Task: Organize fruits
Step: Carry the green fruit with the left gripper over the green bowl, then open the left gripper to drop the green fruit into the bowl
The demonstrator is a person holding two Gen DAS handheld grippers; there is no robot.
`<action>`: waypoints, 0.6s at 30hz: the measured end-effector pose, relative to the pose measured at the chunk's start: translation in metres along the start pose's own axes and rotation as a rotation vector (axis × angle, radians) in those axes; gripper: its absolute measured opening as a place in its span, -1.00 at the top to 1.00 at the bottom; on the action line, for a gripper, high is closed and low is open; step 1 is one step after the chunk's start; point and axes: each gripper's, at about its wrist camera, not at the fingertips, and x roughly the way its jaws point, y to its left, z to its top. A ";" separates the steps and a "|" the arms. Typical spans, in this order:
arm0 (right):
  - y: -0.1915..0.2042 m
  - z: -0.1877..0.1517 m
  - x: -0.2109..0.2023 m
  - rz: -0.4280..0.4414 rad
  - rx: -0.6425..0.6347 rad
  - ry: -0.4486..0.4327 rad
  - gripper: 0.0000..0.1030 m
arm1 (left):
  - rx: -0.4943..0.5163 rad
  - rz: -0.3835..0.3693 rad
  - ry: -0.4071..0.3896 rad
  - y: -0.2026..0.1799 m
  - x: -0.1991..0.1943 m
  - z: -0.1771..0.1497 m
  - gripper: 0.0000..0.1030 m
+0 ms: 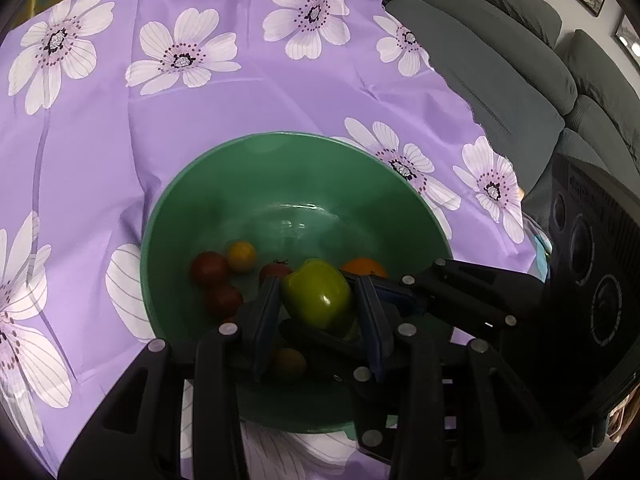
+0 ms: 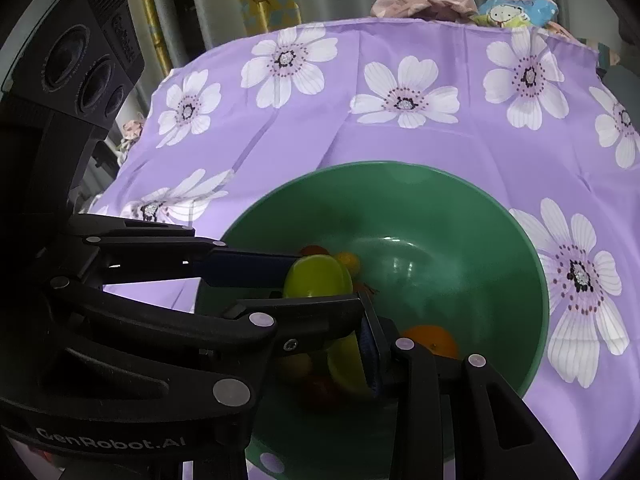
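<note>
Left gripper [image 1: 317,282] clamps the green fruit [image 1: 316,300] between its pads, and the right gripper [image 2: 356,320] apparently grips its lower end, steadying it just above the bowl [image 1: 192,184] and the tomatoes [image 1: 210,268] beneath.

Black linkage arms studded with round silver rivets are seen on the left tongs [image 1: 316,300], tipped with dark blue pads [image 1: 266,320]. The right tongs [image 2: 344,364] are built alike; "GenRobot.AI" is lettered at lower left.
</note>
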 end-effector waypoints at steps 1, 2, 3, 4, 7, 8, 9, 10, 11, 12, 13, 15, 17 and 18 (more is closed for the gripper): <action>0.000 0.000 0.001 -0.003 -0.002 0.003 0.28 | 0.001 0.004 0.002 0.000 0.001 0.000 0.26; 0.000 0.000 0.001 -0.009 -0.006 0.006 0.28 | 0.003 0.006 0.003 0.000 0.002 0.000 0.27; 0.001 0.000 0.002 -0.011 -0.010 0.010 0.28 | 0.002 0.006 0.004 0.000 0.003 0.000 0.28; 0.000 0.001 0.002 -0.009 -0.009 0.015 0.28 | 0.002 0.013 0.004 0.001 0.003 0.000 0.29; 0.000 0.000 0.004 -0.014 -0.017 0.019 0.28 | -0.001 0.011 0.007 0.002 0.004 -0.001 0.31; 0.000 0.000 0.004 -0.014 -0.018 0.020 0.28 | 0.001 0.012 0.007 0.001 0.005 -0.001 0.31; 0.000 0.000 0.004 -0.013 -0.017 0.021 0.28 | 0.002 0.013 0.007 0.001 0.005 -0.001 0.31; -0.001 -0.001 0.004 -0.013 -0.017 0.022 0.28 | 0.002 0.013 0.008 0.000 0.005 -0.001 0.31; -0.001 -0.001 0.004 -0.014 -0.016 0.023 0.28 | 0.003 0.015 0.009 0.000 0.006 -0.002 0.31; -0.001 -0.002 0.004 -0.013 -0.013 0.023 0.28 | 0.004 0.020 0.010 0.001 0.006 -0.001 0.30; -0.001 -0.002 0.004 -0.011 -0.010 0.023 0.28 | 0.009 0.030 0.010 0.001 0.006 -0.002 0.28; -0.001 -0.004 0.005 -0.012 -0.009 0.028 0.28 | 0.009 0.039 0.014 0.002 0.008 -0.003 0.22; 0.000 -0.005 0.006 -0.014 -0.005 0.034 0.28 | 0.009 0.055 0.016 0.003 0.008 -0.004 0.23; 0.001 -0.006 0.007 -0.018 -0.004 0.037 0.28 | 0.013 0.071 0.016 0.003 0.008 -0.004 0.27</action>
